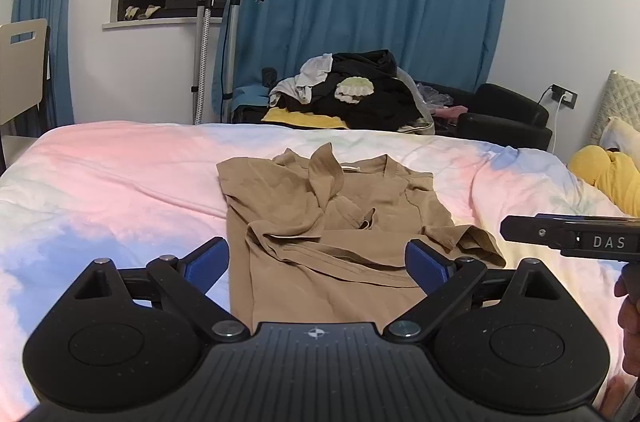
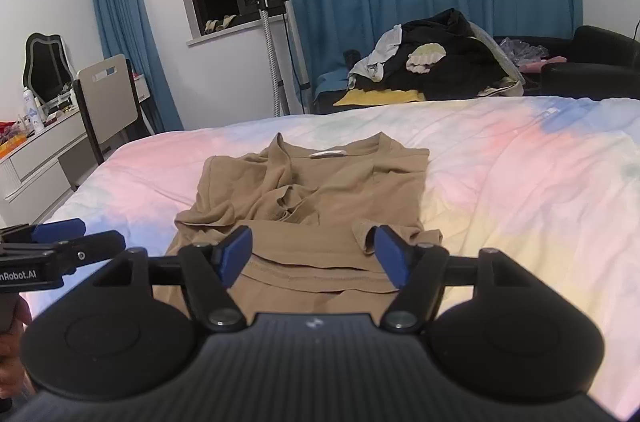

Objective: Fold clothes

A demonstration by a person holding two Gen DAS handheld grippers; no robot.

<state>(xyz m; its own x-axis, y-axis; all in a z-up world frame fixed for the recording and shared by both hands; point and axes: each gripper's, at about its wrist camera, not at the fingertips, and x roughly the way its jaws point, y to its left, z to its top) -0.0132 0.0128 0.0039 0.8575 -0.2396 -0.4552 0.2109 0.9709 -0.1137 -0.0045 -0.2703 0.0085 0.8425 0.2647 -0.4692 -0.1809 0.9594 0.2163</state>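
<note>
hand-held gripper (image 1: pixel 318 258) | black ribbed body | blue pads (image 1: pixel 208 262) | silver screws | "DAS" lettering

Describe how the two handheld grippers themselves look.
Both the left gripper and the right gripper are matte black with ribbed housings, round side discs, silver bolts and blue finger pads. From the side, the right one reads "DAS"; the left one's white lettering ends "nRobot.AI".

A plain tan shirt (image 1: pixel 320 222) is lying on a bedcover (image 1: pixel 120 182) that is showing pink, blue and white tie-dye blotches. Behind the bedcover, teal curtains (image 1: pixel 360 2) are hanging and a mostly black clothes heap (image 1: pixel 360 94) is sitting.
</note>
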